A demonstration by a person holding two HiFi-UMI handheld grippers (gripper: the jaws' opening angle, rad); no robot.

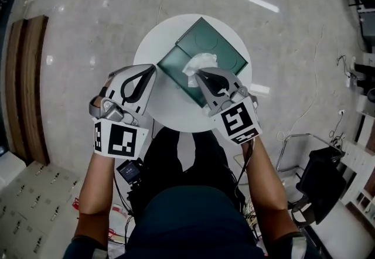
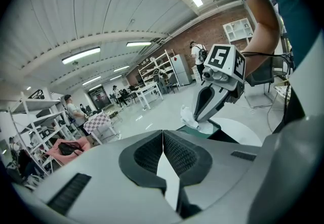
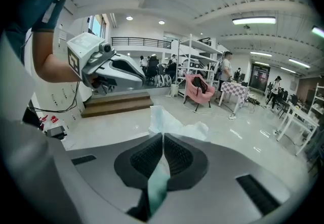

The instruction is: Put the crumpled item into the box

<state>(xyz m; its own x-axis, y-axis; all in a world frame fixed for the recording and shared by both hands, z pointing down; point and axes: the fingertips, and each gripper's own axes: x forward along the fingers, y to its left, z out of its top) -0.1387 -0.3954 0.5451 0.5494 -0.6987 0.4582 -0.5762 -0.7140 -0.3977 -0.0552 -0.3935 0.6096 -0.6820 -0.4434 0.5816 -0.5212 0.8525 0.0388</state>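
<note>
Both jaw pairs: pressed together, no gap showing.
Right gripper (image 1: 199, 74): pinches the crumpled white tissue (image 1: 198, 63), which sticks out past its tips.
Tissue's place: over the open green box (image 1: 225, 47), near its front edge.
Left gripper (image 1: 153, 68): holds nothing; its tips are at the left edge of the round table (image 1: 153, 41), just beside the box.
Hard to tell: whether the tissue touches the box's floor.

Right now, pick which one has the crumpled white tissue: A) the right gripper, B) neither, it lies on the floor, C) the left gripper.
A: the right gripper is shut on the crumpled tissue at the green box, while the left gripper has its jaws together with nothing between them.
</note>
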